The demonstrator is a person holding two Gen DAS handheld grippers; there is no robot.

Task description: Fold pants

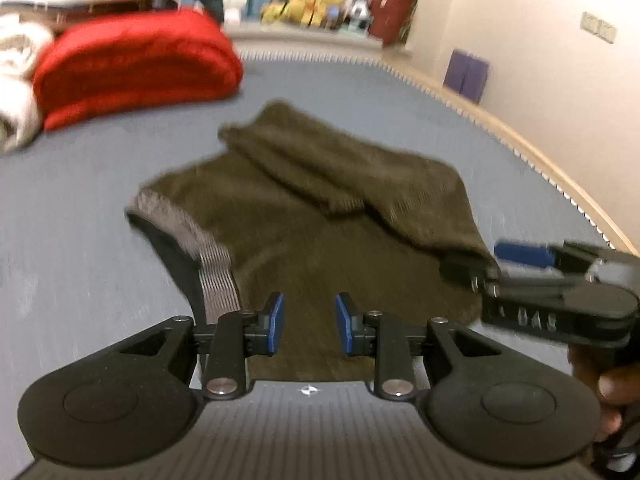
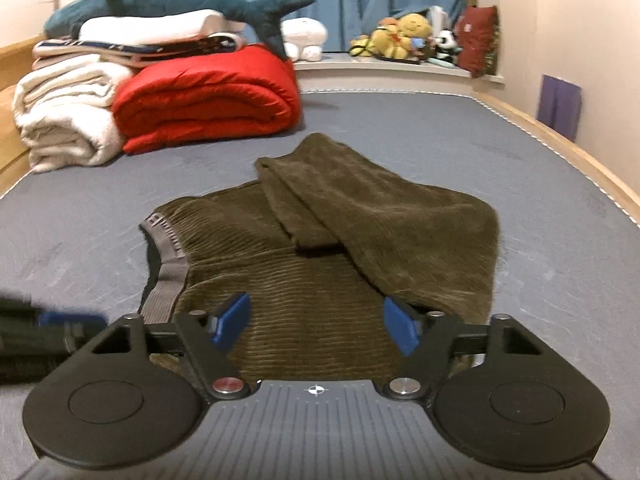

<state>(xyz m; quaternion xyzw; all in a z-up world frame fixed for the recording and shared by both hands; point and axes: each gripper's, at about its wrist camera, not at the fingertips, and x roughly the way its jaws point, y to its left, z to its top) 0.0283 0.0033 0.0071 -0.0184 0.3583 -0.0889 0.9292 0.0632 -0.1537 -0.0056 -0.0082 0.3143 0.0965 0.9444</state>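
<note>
A bed with a grey-blue mattress cover and a pale wooden frame carries everything. Olive-brown pants lie on it partly folded, the legs doubled back over the seat and the grey waistband on the left. Beyond the pants and to their left sits a folded red blanket, well apart from them. Just left of the red blanket, touching it, is a rolled cream blanket. More folded linen is stacked on top of both.

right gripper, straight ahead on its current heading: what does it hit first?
Likely the olive pants: the right gripper is open just above the corduroy near the waistband. Depth is unclear.
</note>
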